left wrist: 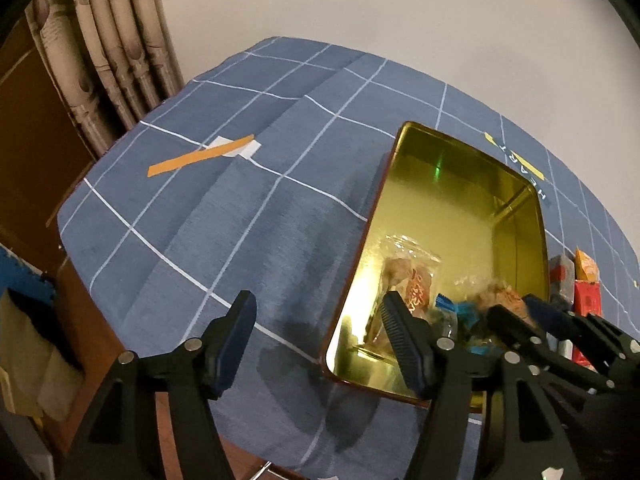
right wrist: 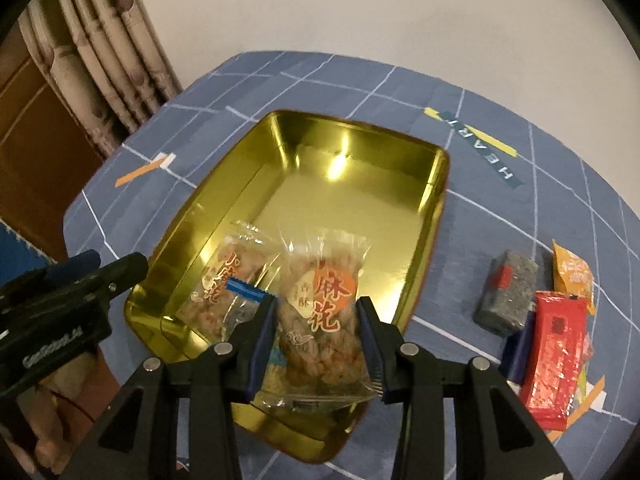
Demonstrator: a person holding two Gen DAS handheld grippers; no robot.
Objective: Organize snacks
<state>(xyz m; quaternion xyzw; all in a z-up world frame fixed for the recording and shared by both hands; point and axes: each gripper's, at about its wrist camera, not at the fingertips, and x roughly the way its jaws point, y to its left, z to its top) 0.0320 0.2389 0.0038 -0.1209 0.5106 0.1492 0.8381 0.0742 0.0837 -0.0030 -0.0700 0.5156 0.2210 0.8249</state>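
A gold tin box (right wrist: 436, 208) lies open on the blue checked tablecloth; it also shows in the left wrist view (left wrist: 536, 216). My right gripper (right wrist: 318, 322) is over the tin's near end with its jaws around a clear mahua snack pack (right wrist: 320, 320). A second mahua pack (right wrist: 224, 276) and a small blue-wrapped snack (right wrist: 246, 290) lie in the tin. My left gripper (left wrist: 320, 320) is open and empty, left of the tin's near corner. The right gripper shows in the left wrist view (left wrist: 516, 312).
Loose snacks lie right of the tin: a grey pack (right wrist: 506, 294), a red pack (right wrist: 554, 356) and an orange pack (right wrist: 574, 272). Tape marks (left wrist: 200, 156) lie on the cloth. A curtain (left wrist: 116, 40) hangs at the back left. The table's left edge is close.
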